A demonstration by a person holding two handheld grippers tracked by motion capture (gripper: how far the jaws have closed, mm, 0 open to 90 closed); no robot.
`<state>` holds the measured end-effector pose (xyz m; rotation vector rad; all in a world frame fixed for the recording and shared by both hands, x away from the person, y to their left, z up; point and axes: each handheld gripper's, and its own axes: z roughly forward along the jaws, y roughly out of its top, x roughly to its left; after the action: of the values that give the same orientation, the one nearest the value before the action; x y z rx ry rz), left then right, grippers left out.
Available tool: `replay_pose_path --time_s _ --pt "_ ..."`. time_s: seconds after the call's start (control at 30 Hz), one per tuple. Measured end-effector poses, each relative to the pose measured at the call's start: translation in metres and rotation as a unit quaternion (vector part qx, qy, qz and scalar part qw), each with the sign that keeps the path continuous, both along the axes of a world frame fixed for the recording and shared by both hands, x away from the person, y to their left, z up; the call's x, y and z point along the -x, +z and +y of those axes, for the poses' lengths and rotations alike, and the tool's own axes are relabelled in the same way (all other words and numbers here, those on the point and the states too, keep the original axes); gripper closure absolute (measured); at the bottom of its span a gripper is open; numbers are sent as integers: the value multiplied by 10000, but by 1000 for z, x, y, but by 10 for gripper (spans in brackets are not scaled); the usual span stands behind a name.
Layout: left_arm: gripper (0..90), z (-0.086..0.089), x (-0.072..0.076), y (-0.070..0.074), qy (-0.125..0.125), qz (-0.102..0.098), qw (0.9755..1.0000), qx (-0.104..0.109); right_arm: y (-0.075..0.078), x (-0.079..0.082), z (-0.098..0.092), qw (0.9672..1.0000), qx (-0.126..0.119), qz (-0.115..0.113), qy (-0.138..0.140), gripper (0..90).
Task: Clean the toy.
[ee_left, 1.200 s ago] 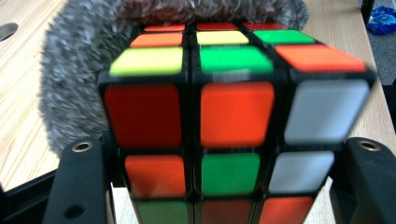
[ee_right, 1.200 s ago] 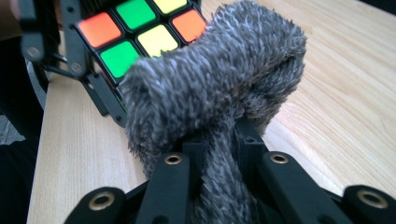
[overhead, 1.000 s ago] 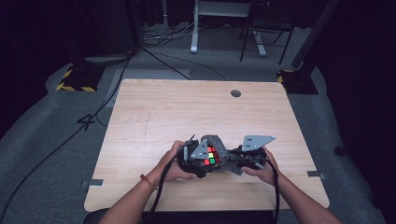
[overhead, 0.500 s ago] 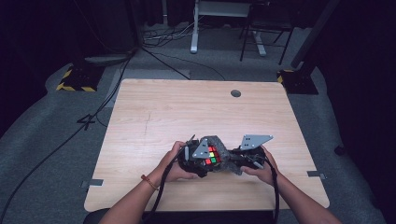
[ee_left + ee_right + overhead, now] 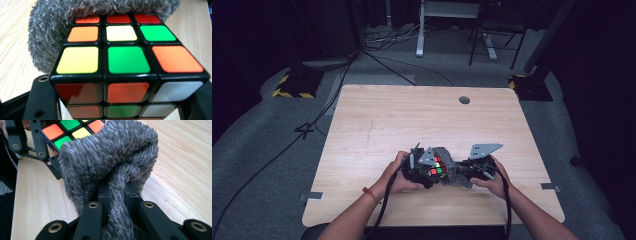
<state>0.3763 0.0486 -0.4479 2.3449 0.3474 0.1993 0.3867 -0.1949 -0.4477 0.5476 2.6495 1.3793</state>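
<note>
I am working close to the near edge of the counter (image 5: 377, 120), about midway along it, with both hands drawn together. My left gripper (image 5: 418, 169) is clamping the puzzle cube (image 5: 127, 60) by two opposite sides, its fingers (image 5: 41, 100) closed firmly against the black plastic down at the lower layers. The cube is hard, stiff and light, but its glossy stickered faces are looking slippery, and its layers could be twisting if I squeeze off-centre, so I am judging that flat pressure across the middle of both sides is the safest hold.

Just beyond it, my right gripper (image 5: 117, 192) is pinching a grey fluffy cloth (image 5: 110, 157), with its fingers (image 5: 103, 190) shut tight on a bunched fold. The cloth is soft, limp and very light; it is draping over the far side of the cube and touching it. It will be giving way under any push, so I am keeping a thick wad gathered rather than a thin edge.
</note>
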Motion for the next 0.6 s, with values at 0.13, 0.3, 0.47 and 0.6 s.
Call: replay_pose_path --time_s 0.13,0.3,0.47,0.6 --pt "327 -3 2 0 -25 -204 9996 -179 3 3 0 9999 -120 -15 74 795" --pt "324 -2 3 2 -53 -241 9995 -171 5 5 0 9996 -259 -55 106 795" --pt "325 -2 2 0 -60 -101 9999 -58 4 4 -1 9997 -228 23 108 795" --pt "327 0 4 1 -260 112 9996 42 -3 1 -1 9993 -231 256 109 798"
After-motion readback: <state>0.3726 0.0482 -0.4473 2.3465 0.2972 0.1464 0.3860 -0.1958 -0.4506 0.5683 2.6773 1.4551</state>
